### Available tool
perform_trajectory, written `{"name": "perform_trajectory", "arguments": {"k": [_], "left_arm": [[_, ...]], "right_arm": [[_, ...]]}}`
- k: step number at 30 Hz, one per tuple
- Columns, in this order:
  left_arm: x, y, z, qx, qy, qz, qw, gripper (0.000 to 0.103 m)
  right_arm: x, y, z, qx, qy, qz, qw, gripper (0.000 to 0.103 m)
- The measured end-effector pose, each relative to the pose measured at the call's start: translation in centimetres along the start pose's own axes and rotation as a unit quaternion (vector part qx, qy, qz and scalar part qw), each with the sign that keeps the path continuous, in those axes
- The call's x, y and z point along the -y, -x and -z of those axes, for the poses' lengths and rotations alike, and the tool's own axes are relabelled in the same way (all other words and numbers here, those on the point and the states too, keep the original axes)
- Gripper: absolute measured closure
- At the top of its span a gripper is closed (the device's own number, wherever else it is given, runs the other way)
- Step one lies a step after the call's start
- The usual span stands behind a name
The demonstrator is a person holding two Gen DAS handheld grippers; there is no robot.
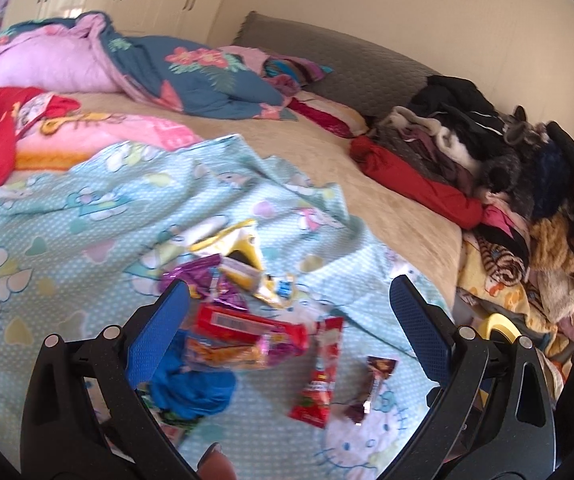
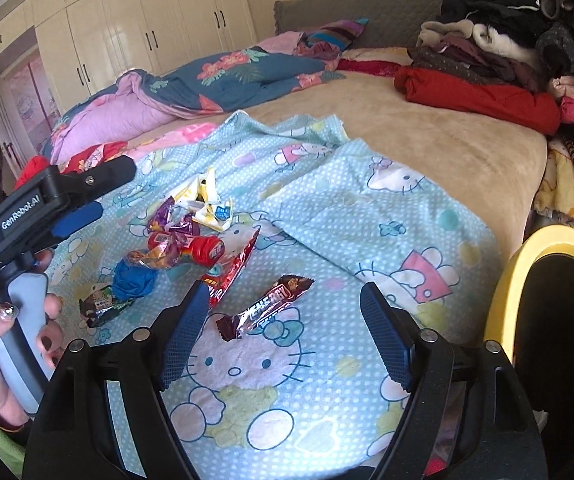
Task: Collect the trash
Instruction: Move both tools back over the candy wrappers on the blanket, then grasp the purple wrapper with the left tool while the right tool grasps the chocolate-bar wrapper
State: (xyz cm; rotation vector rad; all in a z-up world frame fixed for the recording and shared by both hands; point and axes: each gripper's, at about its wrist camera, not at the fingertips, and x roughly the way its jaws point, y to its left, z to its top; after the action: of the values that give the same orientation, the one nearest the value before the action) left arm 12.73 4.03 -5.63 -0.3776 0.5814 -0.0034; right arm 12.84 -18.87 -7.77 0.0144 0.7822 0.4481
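Trash: a loose scatter of snack wrappers lies on the blue cartoon-cat sheet [image 2: 387, 216] spread over the bed [image 2: 447, 148].
Energy-bar wrapper [image 2: 265, 307]: brown and silver foil, lying flat just ahead of the right claw [image 2: 283, 334], between the lines of its two fingers but untouched.
Red sachet [image 1: 317, 376]: long and flat, beside a small dark wrapper [image 1: 371, 388], both ahead of the left claw [image 1: 287, 312].
Pile: red packet [image 1: 243, 322], purple foil [image 2: 169, 220], yellow and white wrapper [image 2: 207, 196], a crumpled blue wad [image 2: 133, 280] and a dark green-printed wrapper [image 2: 101, 306], overlapping or touching.
Handling: I judge all of it near weightless, thin, crinkly and slick; foil will likely slide off the pads or flatten instead of lifting.
Where to hold: probably the crimped end seams or a raised fold; the blue wad offers bulk to pinch.
Left claw: released, jaws wide, nothing between the pads; a hand [image 2: 3, 344] grips its grey handle.
Right claw: released, jaws wide, empty.
Surface: soft, wrinkled cloth over a yielding mattress; a low pinch could catch the sheet along with a wrapper.
Bin: a yellow-rimmed container [image 2: 527, 264] with a dark inside stands at the bed's edge, near the right claw.
Room: quilts [image 2: 207, 80] and stacked clothes [image 2: 487, 60] on the bed's far side, cream wardrobes [image 2: 127, 36] beyond.
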Motion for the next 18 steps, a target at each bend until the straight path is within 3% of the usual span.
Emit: {"name": "perform_trajectory", "arguments": {"k": [8,18], "left_arm": [[-4.0,-2.3,-0.1,-0.032,0.045,-0.032,0.9980,0.011],[-6.8,-7.6,-0.5,-0.113,0.106,-0.044,0.9870,0.030]], "right_arm": [[-0.5,-2.0,0.2,-0.017,0.004,0.008,1.000,0.028],[0.1,-4.8,0.2,-0.051,-0.025,-0.006,0.998,0.029]]}}
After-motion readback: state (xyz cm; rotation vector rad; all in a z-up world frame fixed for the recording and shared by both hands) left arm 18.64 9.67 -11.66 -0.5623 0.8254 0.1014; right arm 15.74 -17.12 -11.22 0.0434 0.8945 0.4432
